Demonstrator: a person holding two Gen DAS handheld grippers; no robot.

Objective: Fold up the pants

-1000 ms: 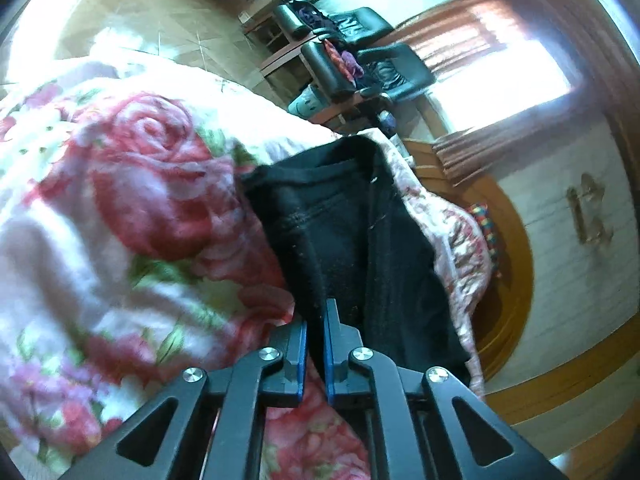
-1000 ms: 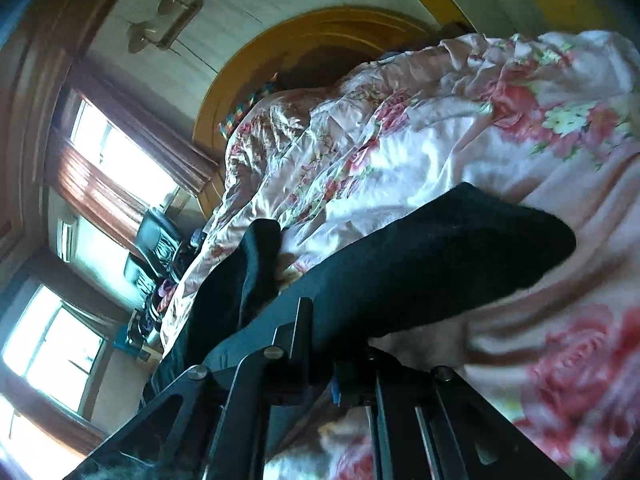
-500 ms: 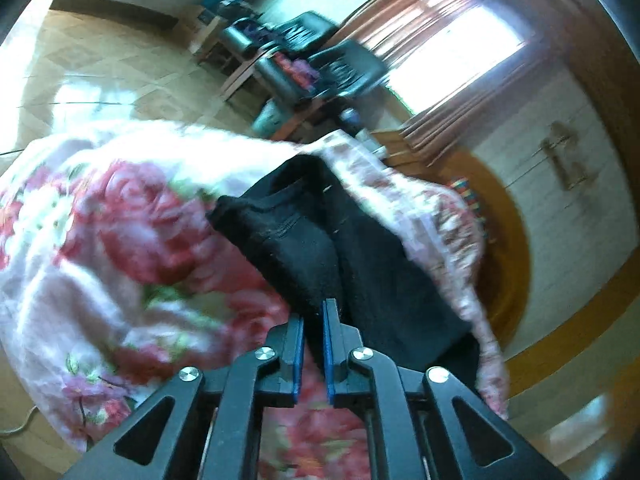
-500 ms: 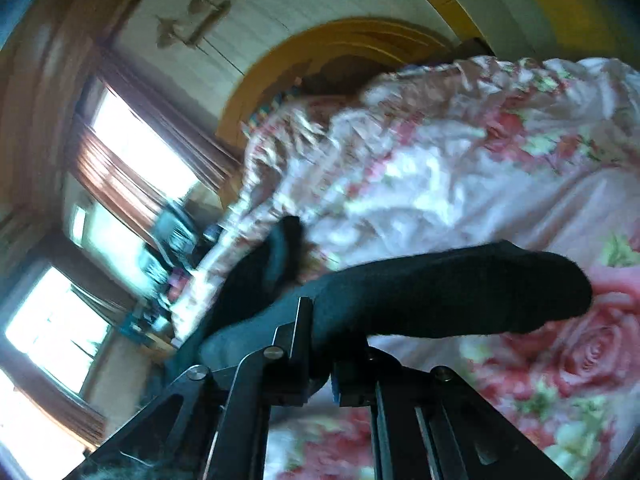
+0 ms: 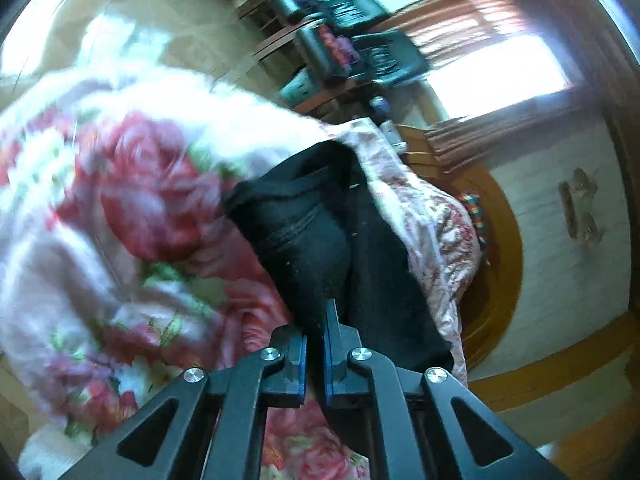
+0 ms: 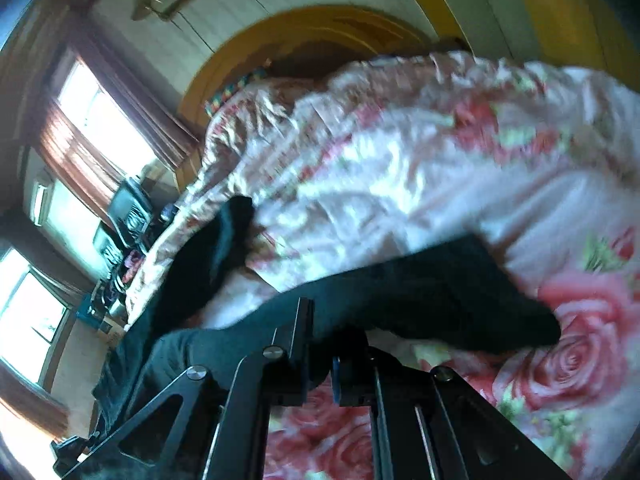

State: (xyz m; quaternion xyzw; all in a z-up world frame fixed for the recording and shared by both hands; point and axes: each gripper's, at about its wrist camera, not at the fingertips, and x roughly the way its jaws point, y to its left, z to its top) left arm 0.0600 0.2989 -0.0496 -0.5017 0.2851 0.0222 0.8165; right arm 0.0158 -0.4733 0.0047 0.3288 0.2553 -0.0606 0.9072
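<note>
Black pants lie across a pink rose-print bedspread. In the left wrist view the waist end points away toward the bed's far side, and the cloth runs down into my left gripper, whose jaws are closing on it with only a thin slit between them. In the right wrist view a pant leg stretches to the right, lifted a little off the bedspread. Bunched cloth fills my right gripper, which is shut on it. The rest of the pants trails left toward the bed's edge.
A curved wooden headboard stands against a white panelled wall. Dark chairs piled with things sit by a bright curtained window. Tiled floor shows past the bed's far side.
In the right wrist view the pant leg has swung down and to the right over the roses as the gripper rolled. The left gripper keeps the cloth, and its view has shifted slightly.
</note>
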